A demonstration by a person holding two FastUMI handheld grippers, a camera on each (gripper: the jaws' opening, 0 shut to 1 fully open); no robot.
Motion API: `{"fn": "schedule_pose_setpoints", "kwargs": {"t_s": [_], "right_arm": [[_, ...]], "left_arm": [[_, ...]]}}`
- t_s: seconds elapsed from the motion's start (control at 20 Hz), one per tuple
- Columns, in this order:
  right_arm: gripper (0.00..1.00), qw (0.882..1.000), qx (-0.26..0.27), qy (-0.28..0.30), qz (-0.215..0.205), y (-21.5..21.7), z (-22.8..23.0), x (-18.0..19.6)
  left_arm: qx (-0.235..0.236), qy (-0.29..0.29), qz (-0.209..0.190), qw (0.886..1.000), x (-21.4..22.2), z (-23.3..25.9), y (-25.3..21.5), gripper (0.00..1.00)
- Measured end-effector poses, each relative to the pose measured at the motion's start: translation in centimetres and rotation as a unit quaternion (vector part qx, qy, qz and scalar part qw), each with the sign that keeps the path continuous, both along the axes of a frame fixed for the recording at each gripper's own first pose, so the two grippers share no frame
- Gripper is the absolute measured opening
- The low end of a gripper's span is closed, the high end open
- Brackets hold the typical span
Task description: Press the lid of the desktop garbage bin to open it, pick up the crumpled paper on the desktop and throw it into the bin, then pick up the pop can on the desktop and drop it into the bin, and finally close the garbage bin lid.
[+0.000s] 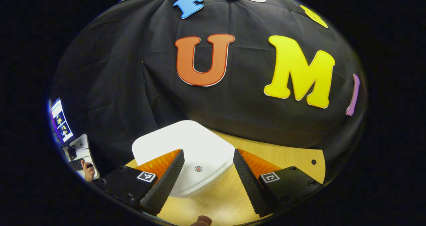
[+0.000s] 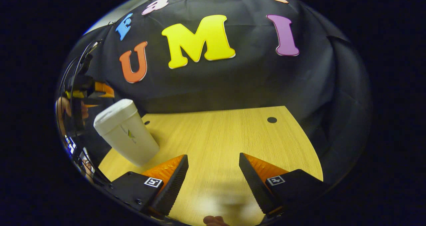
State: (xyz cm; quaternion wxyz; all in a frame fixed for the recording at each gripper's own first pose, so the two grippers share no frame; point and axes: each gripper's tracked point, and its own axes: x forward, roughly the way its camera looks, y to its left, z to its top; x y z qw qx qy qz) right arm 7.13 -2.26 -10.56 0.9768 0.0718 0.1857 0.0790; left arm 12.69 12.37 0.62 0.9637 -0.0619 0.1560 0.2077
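Since the bin (image 2: pixel 126 136) stands lidded at the table's (image 2: pixel 226 136) left edge, directly under the spread left gripper (image 1: pixel 208 176), while the right gripper (image 2: pixel 213 179) hangs spread and empty, every step seems left.

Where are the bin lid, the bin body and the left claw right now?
bin lid (image 1: pixel 186 142), left gripper view, flat white top.
bin body (image 2: pixel 133 141), right gripper view, side wall.
left claw (image 1: pixel 208 181), left gripper view, midway between fingertips.

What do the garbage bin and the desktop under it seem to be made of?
The garbage bin looks like moulded white plastic with a smooth matte finish: rounded edges, even colour, a small printed target mark on its lid. The desktop looks like light wood or wood-look laminate: straight, fine grain lines and a low sheen.
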Motion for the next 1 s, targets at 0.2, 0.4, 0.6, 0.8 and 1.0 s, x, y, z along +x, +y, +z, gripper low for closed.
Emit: {"fn": "schedule_pose_setpoints", "kwargs": {"t_s": [0.2, 0.4, 0.6, 0.8, 1.0], "right_arm": [[0.94, 0.998, -0.001, -0.062, -0.014, 0.7, 5.9, 0.6], [0.97, 0.995, -0.014, -0.099, -0.014, 1.8, 9.5, -0.7], [0.97, 0.988, -0.044, -0.15, -0.005, 3.3, 12.0, -2.3], [0.94, 0.973, -0.087, -0.213, -0.025, 4.0, 14.2, -4.3], [0.97, 0.966, -0.11, -0.236, 0.009, 7.1, 14.7, -6.5]], "left_arm": [[0.054, -0.04, -0.06, 0.996, -2.1, 2.5, -2.5, 0.98], [0.055, -0.073, -0.113, 0.989, -3.9, 4.0, -5.1, 0.98], [0.081, -0.101, -0.161, 0.978, -5.8, 3.8, -8.5, 0.98], [0.08, -0.104, -0.187, 0.974, -7.3, 2.3, -9.9, 0.98], [0.063, -0.101, -0.19, 0.975, -8.4, 1.3, -9.9, 1.0]]}}
